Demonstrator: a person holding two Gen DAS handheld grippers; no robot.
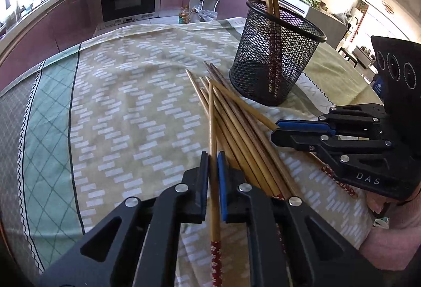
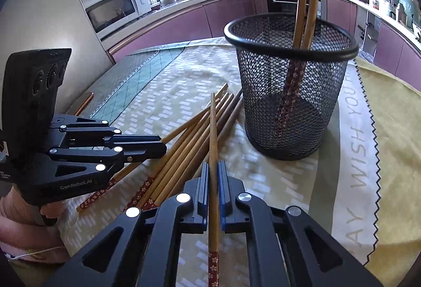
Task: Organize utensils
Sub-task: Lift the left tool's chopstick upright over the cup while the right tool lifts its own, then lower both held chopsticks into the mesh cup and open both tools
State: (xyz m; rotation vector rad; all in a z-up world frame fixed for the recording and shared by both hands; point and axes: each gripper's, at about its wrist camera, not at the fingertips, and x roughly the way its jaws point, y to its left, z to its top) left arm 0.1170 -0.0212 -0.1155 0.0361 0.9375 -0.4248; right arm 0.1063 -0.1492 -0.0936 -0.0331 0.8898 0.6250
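Chopsticks (image 1: pixel 236 124) lie in a loose heap on the tablecloth (image 1: pixel 131 103) just beside the mesh holder (image 1: pixel 276 55), their plain tips nearest its base and their red patterned ends pointing away from it. Two more already stand inside the holder. Each gripper is clamped on a single chopstick: the left gripper (image 1: pixel 213 163) and the right gripper (image 2: pixel 213 174) both hold theirs lengthwise between closed fingers, long axis running ahead toward the holder, plain tip leading. The right gripper looks nearer the holder, so it likely delivers first, after tipping its stick upright over the rim.
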